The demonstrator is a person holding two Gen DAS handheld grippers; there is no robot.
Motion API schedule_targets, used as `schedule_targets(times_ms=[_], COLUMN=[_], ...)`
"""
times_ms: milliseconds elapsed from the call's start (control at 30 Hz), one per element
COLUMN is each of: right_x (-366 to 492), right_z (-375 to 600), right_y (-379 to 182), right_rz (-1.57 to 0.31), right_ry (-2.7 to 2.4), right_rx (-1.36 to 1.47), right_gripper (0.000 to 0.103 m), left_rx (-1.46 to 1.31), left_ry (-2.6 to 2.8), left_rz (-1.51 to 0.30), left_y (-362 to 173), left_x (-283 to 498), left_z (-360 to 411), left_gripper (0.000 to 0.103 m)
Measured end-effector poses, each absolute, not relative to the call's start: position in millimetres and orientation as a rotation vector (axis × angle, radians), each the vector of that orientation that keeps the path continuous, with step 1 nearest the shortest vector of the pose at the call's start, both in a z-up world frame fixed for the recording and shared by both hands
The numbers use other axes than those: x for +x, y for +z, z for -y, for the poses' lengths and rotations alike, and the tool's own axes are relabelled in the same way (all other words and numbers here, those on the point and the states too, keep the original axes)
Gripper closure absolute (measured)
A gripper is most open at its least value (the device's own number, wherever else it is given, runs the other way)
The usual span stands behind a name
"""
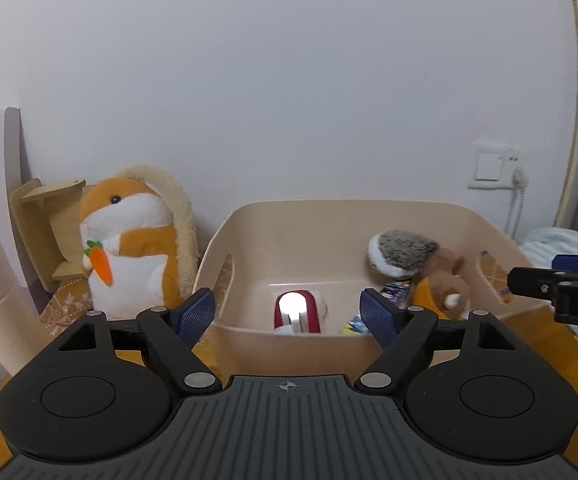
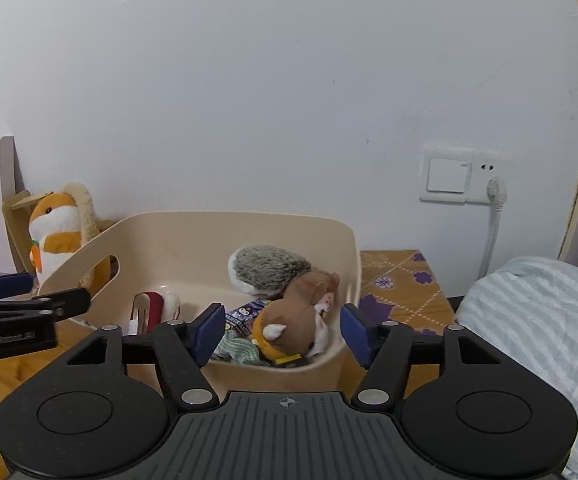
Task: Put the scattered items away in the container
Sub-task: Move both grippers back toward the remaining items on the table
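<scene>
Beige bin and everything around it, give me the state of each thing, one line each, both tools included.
Beige bin: upright on the table, partly filled.
Squirrel plush: lying inside the bin, at its right side.
Red and white item: lying on the bin floor.
Orange hamster plush: upright, outside the bin, to its left.
Left tool: open, holding nothing.
Right tool: open, holding nothing.

Container (image 2: 193, 236): plain beige. Plush toys: one orange-and-white with an orange carrot (image 1: 129, 240), one grey-and-white (image 2: 265, 268), one brown (image 2: 301, 312). Table (image 2: 401, 284): orange cloth, purple flowers, white dotted lattice; bedding (image 2: 537, 328): pale blue-and-white stripes.
</scene>
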State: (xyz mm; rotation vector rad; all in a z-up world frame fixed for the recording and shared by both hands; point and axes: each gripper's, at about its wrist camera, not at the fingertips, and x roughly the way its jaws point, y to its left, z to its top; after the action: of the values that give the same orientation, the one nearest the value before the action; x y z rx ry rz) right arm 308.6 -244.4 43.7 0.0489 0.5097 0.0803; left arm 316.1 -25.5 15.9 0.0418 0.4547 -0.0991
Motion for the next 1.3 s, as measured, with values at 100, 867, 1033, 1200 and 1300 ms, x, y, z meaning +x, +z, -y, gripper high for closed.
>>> schedule_targets(times_ms=[100, 867, 1033, 1200, 1300], right_x=[294.0, 198.5, 201.0, 209.6, 214.3], right_z=[250.7, 289.1, 286.3, 277.8, 275.3], right_y=[46.8, 5.0, -13.9, -28.8, -35.3], right_rz=[-0.492, -0.507, -0.564, -0.613, -0.633], right_ry=[0.083, 0.055, 0.058, 0.067, 0.068], right_rx=[0.046, 0.075, 0.06, 0.025, 0.021], right_gripper=[0.03, 0.0, 0.0, 0.0, 0.0], left_rx=[0.024, 0.101, 0.078, 0.093, 0.097], left_ry=[-0.128, -0.204, -0.205, -0.237, -0.273], left_rz=[-0.456, -0.581, -0.633, -0.666, -0.679], left_y=[21.1, -36.5, -51.9, -65.4, -70.0], left_x=[295.8, 183.6, 181.6, 179.9, 178.6], left_z=[22.3, 7.1, 2.0, 2.6, 4.0], left_gripper=[0.02, 0.019, 0.019, 0.019, 0.019])
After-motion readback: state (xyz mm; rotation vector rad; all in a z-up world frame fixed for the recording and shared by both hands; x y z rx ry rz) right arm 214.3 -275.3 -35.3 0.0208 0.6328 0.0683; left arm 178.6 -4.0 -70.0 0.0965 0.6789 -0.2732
